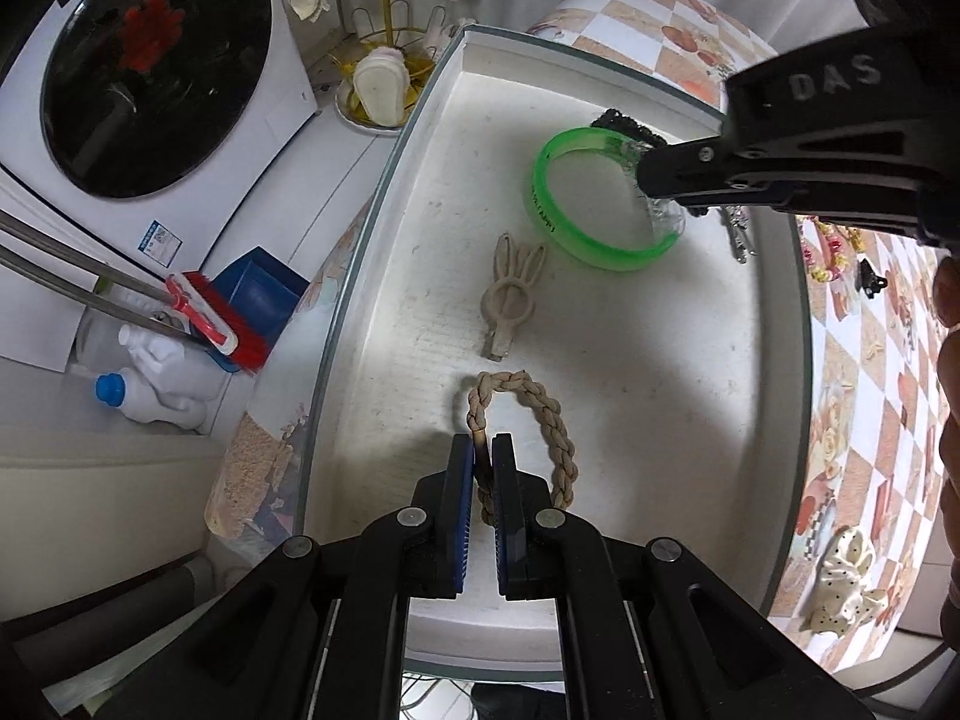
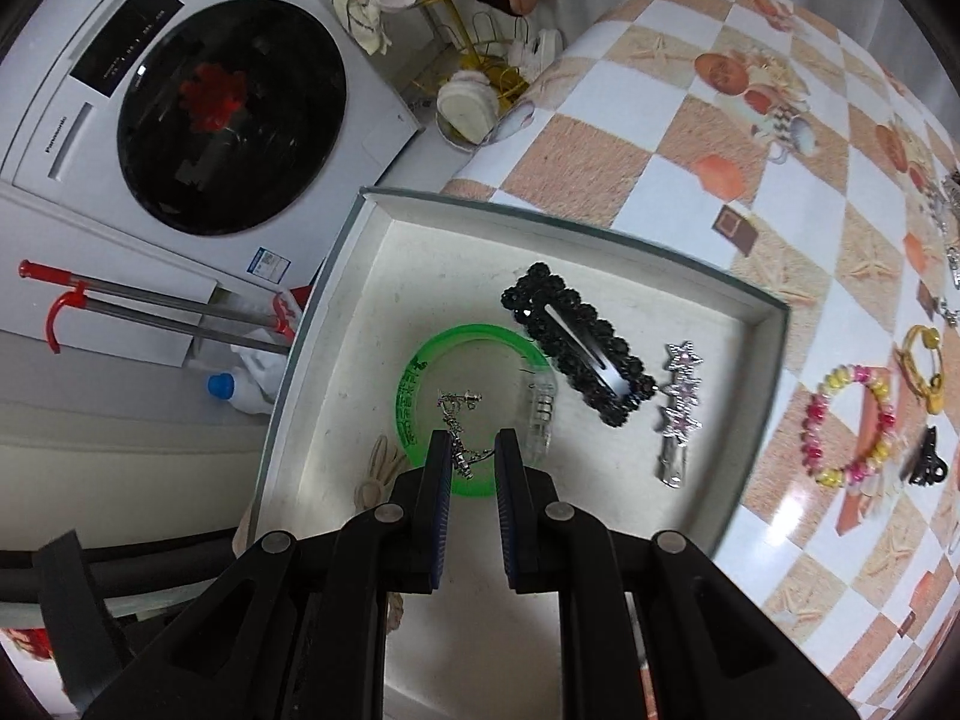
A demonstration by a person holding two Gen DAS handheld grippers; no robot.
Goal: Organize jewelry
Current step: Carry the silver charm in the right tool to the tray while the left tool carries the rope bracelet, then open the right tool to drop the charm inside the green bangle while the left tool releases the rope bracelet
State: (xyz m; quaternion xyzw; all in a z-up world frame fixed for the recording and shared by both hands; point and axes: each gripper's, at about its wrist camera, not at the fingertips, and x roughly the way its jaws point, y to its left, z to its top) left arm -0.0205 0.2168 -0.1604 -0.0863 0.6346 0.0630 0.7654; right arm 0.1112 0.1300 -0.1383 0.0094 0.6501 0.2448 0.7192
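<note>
A white tray [image 1: 600,420] holds jewelry. My left gripper [image 1: 483,443] is shut on a braided rope bracelet [image 1: 552,420] low over the tray's near end. Beyond it lie a beige bunny-ear clip [image 1: 510,300] and a green bangle [image 1: 564,222]. My right gripper [image 2: 474,441] is open above the green bangle [image 2: 420,384]; a silver chain earring [image 2: 459,420] lies inside the bangle between the open jaws. A clear clip [image 2: 540,414], a black beaded clip [image 2: 576,342] and a silver star clip [image 2: 678,408] lie in the tray [image 2: 690,276].
On the checkered tablecloth [image 2: 660,138] right of the tray lie a pink-yellow bead bracelet [image 2: 852,426], a yellow bracelet [image 2: 924,366], a black claw clip [image 2: 927,465] and a polka-dot bow [image 1: 846,582]. A washing machine [image 2: 180,120], mop and bottles stand left.
</note>
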